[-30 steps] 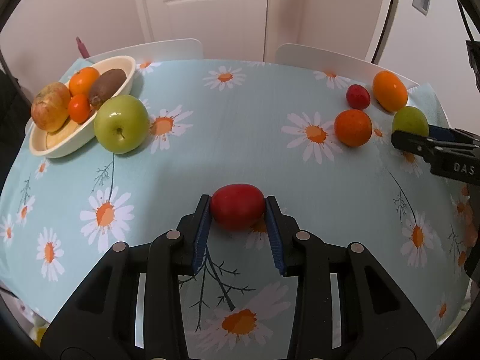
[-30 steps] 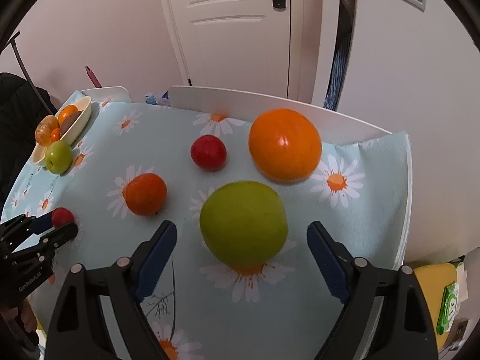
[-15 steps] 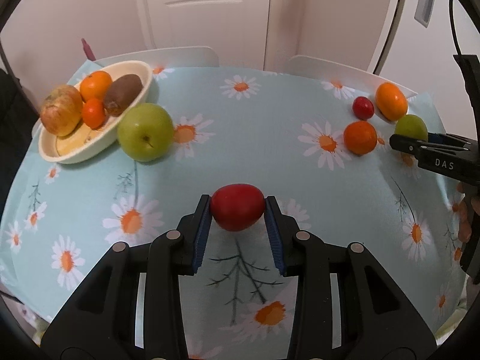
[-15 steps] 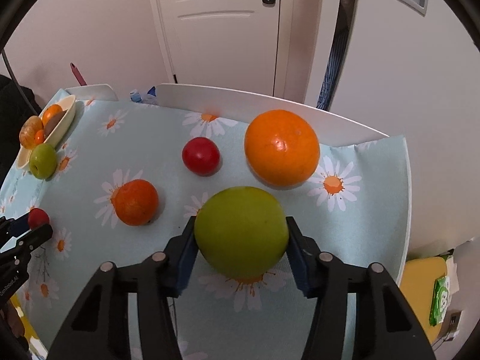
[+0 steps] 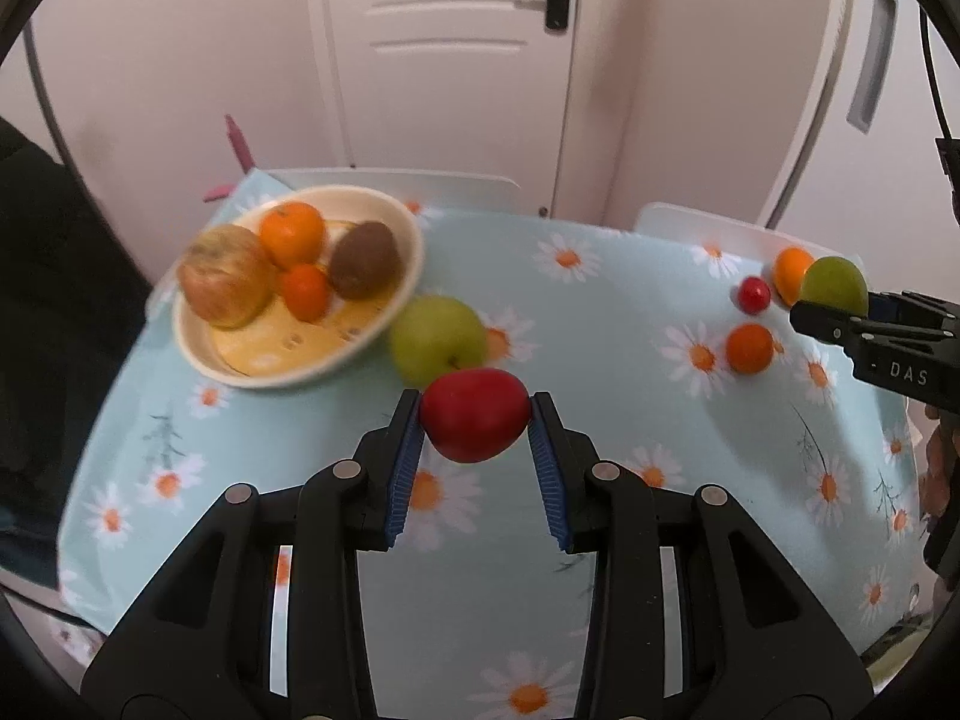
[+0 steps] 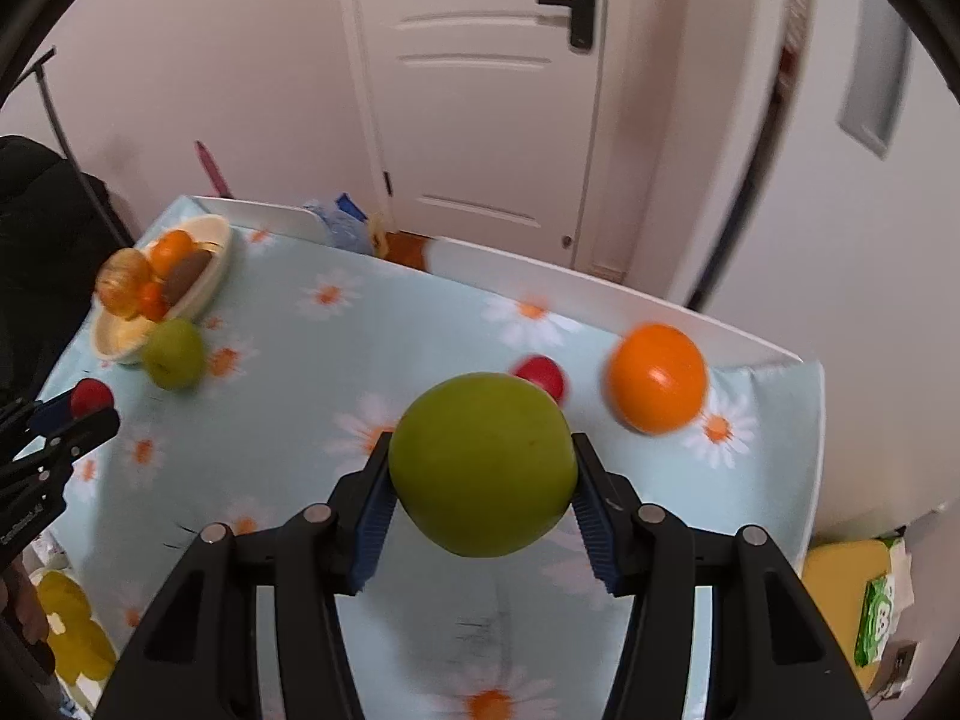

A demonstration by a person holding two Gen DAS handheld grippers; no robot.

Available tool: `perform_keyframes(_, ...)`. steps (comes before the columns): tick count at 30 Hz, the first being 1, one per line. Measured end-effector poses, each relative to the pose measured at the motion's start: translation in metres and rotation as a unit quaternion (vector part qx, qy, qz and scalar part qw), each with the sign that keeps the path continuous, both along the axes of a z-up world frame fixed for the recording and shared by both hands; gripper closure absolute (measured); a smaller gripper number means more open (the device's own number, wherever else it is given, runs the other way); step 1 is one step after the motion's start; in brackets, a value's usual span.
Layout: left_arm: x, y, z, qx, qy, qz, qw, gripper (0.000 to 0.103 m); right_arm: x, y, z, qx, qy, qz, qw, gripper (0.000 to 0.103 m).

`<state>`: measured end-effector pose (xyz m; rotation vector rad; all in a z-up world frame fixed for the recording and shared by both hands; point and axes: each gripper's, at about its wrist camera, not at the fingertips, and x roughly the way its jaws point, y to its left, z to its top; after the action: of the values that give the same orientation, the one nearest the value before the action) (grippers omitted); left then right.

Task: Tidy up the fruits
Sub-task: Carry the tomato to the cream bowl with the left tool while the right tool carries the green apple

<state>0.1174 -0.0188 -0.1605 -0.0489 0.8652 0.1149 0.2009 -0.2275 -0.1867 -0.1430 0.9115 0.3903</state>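
Left gripper (image 5: 474,420): clenched on red fruit (image 5: 474,414), near the bowl (image 5: 396,312). Right gripper (image 6: 483,480): grasping green apple (image 6: 483,462), far from bowl.

A table (image 5: 600,312) in a daisy-print cloth carries a cream bowl (image 5: 360,348) of fruit with a green apple (image 5: 435,337) touching it; a large orange (image 6: 657,378), small orange (image 5: 749,348) and small red fruit (image 5: 753,294) lie well apart from it.

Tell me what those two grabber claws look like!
The left gripper and the right gripper are both chunky black plastic, forked like tongs, with round silver bolts along the arms. Their fingers carry ribbed blue pads inside. The right one has white letters "DAS" printed on its side, and a thin black cable hangs above it.
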Motion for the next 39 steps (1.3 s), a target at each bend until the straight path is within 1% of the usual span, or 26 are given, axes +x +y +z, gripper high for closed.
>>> perform_keyframes(6,-0.003,0.033,0.022,0.005,-0.016,0.007,0.9998,0.063,-0.008,0.046,0.023,0.012,-0.011,0.027,0.999,0.052)
perform_keyframes(11,0.002,0.063,0.035,0.008,-0.027,0.006,0.9996,0.063,-0.01,0.083,0.036,0.021,-0.014,0.04,0.999,0.052)
perform_keyframes(15,0.015,0.092,0.044,0.011,-0.036,0.002,0.9993,0.063,-0.007,0.111,0.046,0.027,-0.017,0.047,0.998,0.052)
perform_keyframes(21,0.04,0.135,0.049,0.015,-0.042,-0.008,0.999,0.063,0.004,0.157,0.054,0.037,-0.019,0.048,0.998,0.052)
perform_keyframes(25,0.06,0.159,0.046,0.016,-0.041,-0.014,0.9989,0.063,0.015,0.187,0.055,0.042,-0.019,0.046,0.998,0.052)
perform_keyframes(30,0.091,0.186,0.034,0.015,-0.032,-0.021,0.9992,0.063,0.033,0.218,0.05,0.048,-0.015,0.038,0.998,0.052)
perform_keyframes(39,0.137,0.21,0.004,0.003,-0.009,-0.037,0.9993,0.063,0.058,0.252,0.032,0.048,-0.001,0.02,0.999,0.052)
